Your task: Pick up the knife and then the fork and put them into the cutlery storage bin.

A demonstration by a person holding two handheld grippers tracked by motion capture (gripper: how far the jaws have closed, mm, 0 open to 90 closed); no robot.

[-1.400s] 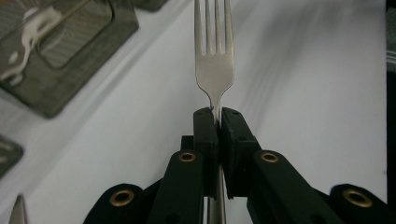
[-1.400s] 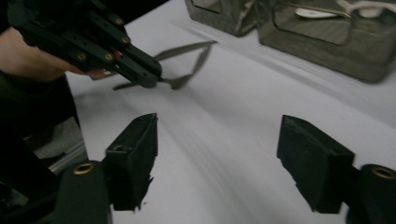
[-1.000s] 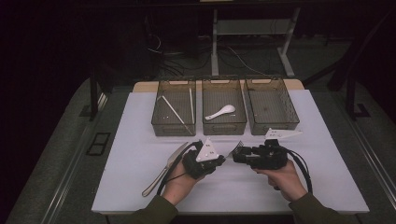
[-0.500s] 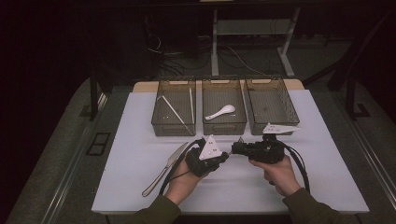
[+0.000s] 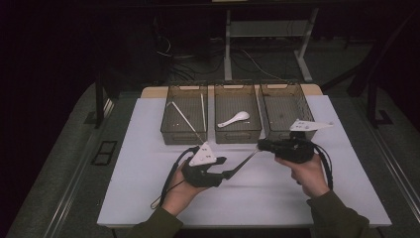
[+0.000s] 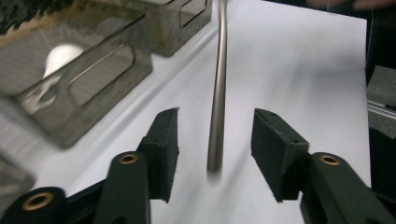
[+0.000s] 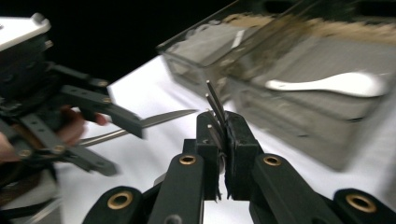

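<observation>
A metal fork (image 5: 244, 162) hangs level over the white table between my two grippers. My right gripper (image 5: 261, 145) is shut on its head: its jaws have just been closing, and the tines (image 7: 214, 100) stick up out of the pressed pads (image 7: 224, 116). The handle (image 7: 154, 120) runs leftward to my left gripper (image 5: 225, 168). Those jaws have just been opening, and in the left gripper view the handle's end (image 6: 217, 93) sits free in the gap between the pads, at my left gripper (image 6: 215, 123), touching neither.
Three clear brown bins stand in a row at the table's far side. The left bin (image 5: 184, 135) holds thin sticks, the middle bin (image 5: 237, 137) a white spoon (image 5: 234, 119), and the right bin (image 5: 285, 90) looks bare. White tabletop (image 5: 148, 163) lies around the hands.
The left jaws have let go of the fork's handle and the right jaws have closed on its head. The hands have drawn apart, the right one going up and rightward.
</observation>
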